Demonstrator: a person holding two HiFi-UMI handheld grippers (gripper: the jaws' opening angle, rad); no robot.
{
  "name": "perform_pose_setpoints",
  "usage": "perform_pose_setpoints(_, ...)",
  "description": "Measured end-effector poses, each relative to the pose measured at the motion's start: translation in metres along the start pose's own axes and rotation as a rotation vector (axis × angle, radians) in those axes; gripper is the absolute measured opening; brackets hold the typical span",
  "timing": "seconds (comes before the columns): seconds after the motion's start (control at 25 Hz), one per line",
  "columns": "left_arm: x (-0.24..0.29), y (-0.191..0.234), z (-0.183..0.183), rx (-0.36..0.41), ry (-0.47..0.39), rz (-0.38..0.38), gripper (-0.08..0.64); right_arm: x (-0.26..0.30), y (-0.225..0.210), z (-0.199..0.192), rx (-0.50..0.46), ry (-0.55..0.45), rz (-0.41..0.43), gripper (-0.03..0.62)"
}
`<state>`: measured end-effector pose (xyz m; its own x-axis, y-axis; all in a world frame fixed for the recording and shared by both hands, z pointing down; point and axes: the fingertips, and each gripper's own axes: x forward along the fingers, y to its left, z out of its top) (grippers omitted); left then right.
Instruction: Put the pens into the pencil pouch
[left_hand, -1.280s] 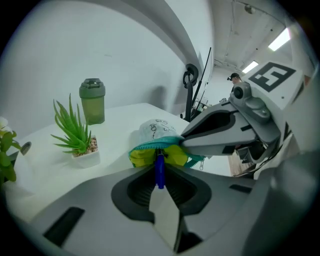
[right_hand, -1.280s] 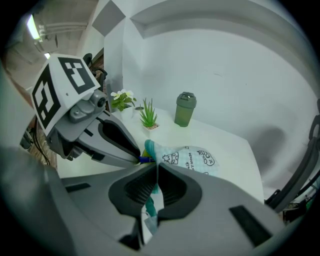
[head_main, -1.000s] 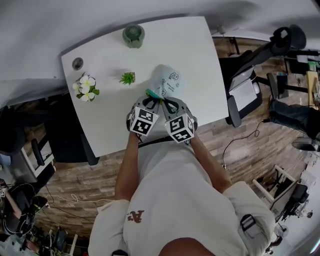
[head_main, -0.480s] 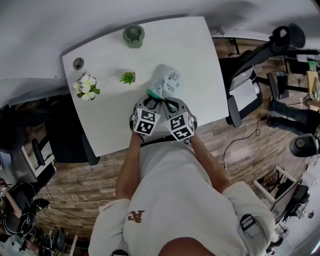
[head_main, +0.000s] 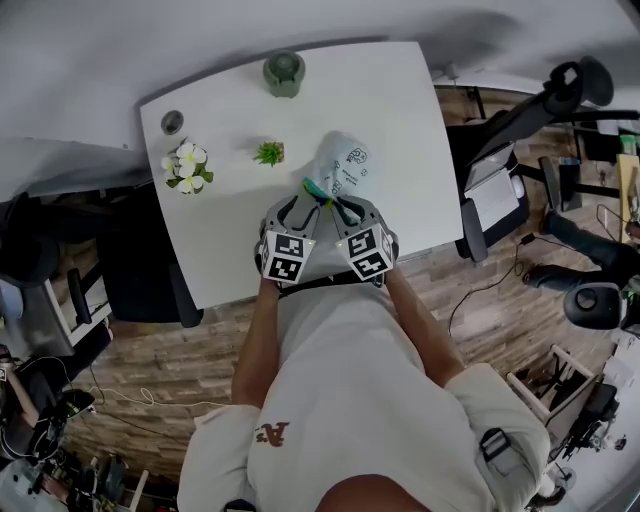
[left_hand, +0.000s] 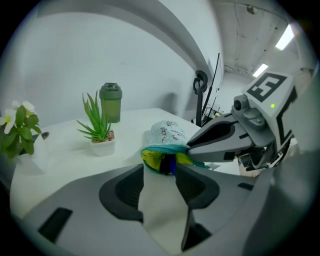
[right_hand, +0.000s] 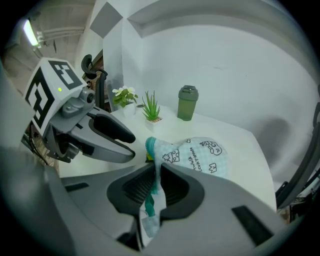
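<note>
A pale blue patterned pencil pouch (head_main: 345, 170) lies on the white table (head_main: 230, 230), its teal-zipped mouth turned to me. Inside the yellow-lined mouth (left_hand: 162, 159) I see dark pen ends (left_hand: 170, 164). My left gripper (left_hand: 160, 171) is just short of that mouth. Its jaws are opening and only bare table shows between them. My right gripper (right_hand: 156, 171) has the pouch's teal zipper edge (right_hand: 150, 197) between its pads. Its jaws are beginning to open but still press the fabric. In the head view, the left gripper (head_main: 305, 205) and right gripper (head_main: 338, 208) sit side by side at the pouch's near end.
A green bottle (head_main: 284, 72) stands at the table's far edge. A small potted plant (head_main: 268, 153) and a vase of white flowers (head_main: 188, 165) are left of the pouch. An office chair (head_main: 490, 190) stands off the table's right side.
My left gripper's jaws have spread apart and it has shifted a little at the pouch's mouth. The right gripper has stayed put on the zipper edge.
</note>
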<state>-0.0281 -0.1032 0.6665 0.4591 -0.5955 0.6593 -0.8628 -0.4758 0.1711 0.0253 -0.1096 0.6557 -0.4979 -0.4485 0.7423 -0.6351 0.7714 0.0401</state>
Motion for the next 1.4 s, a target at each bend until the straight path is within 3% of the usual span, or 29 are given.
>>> perform_pose_setpoints(0.16, -0.02, 0.009, 0.004, -0.008, -0.046, 0.034, 0.228, -0.003, 0.006, 0.003, 0.003, -0.021, 0.004, 0.073)
perform_pose_setpoints(0.32, -0.045, 0.019, 0.023, 0.001, -0.121, 0.075, 0.27, -0.022, 0.014, 0.026, 0.049, -0.127, 0.013, 0.13)
perform_pose_setpoints(0.56, -0.091, 0.033, 0.068, 0.013, -0.265, 0.133, 0.296, -0.064, 0.008, 0.079, 0.039, -0.295, -0.08, 0.193)
perform_pose_setpoints(0.92, -0.173, 0.035, 0.153, 0.108, -0.518, 0.201, 0.357, -0.145, -0.011, 0.168, 0.034, -0.559, -0.199, 0.324)
perform_pose_setpoints(1.12, -0.206, 0.033, 0.182, 0.09, -0.63, 0.241, 0.383, -0.165, -0.011, 0.187, 0.03, -0.621, -0.223, 0.346)
perform_pose_setpoints(1.4, -0.224, 0.028, 0.186, 0.125, -0.632, 0.308, 0.387, -0.187, -0.016, 0.193, 0.024, -0.652, -0.229, 0.347)
